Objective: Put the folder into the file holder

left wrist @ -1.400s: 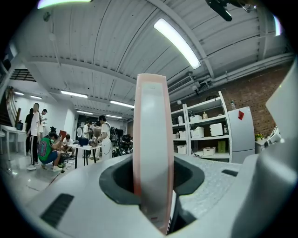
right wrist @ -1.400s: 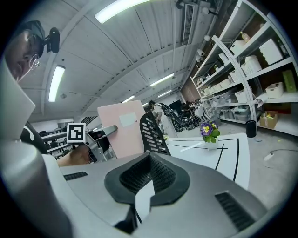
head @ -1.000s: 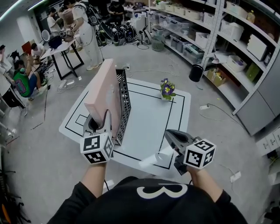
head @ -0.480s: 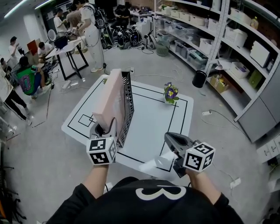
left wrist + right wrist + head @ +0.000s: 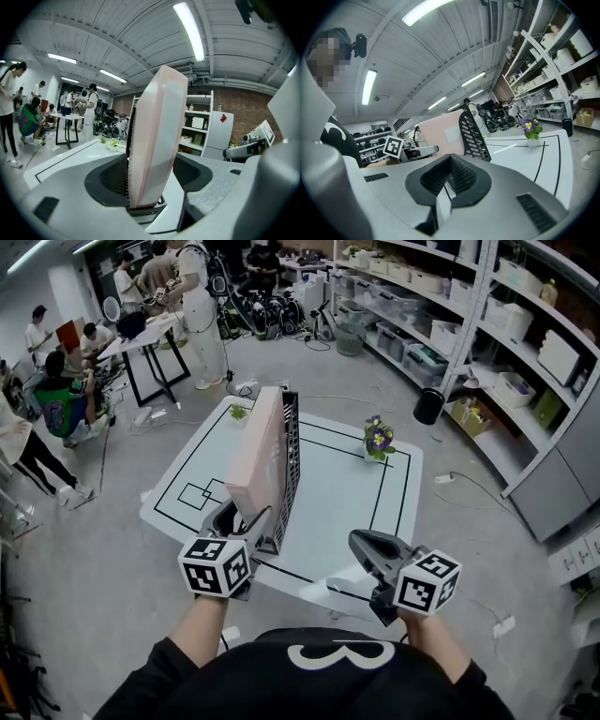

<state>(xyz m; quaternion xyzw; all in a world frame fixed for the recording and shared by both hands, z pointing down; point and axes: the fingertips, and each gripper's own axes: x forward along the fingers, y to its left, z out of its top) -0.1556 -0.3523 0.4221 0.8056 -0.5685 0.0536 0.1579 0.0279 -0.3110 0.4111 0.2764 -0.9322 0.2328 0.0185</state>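
The pink folder (image 5: 258,460) stands upright in the black mesh file holder (image 5: 290,460) on the white table (image 5: 337,493). My left gripper (image 5: 242,518) is at the folder's near lower end, jaws opening; in the left gripper view the folder (image 5: 157,136) rises between them with gaps on both sides, the holder's (image 5: 129,154) edge behind it. My right gripper (image 5: 361,545) hovers over the table's near right edge, shut and empty. In the right gripper view the folder (image 5: 440,133) and holder (image 5: 472,131) lie ahead to the left.
A potted purple flower (image 5: 379,439) stands at the table's far right and a small green plant (image 5: 239,412) at its far left corner. Shelving (image 5: 487,306) runs along the right. People and a black table (image 5: 141,338) are at the back left.
The folder has gone from tilted and raised to upright and lower in the holder. The left jaws have spread away from it. The right gripper has barely moved.
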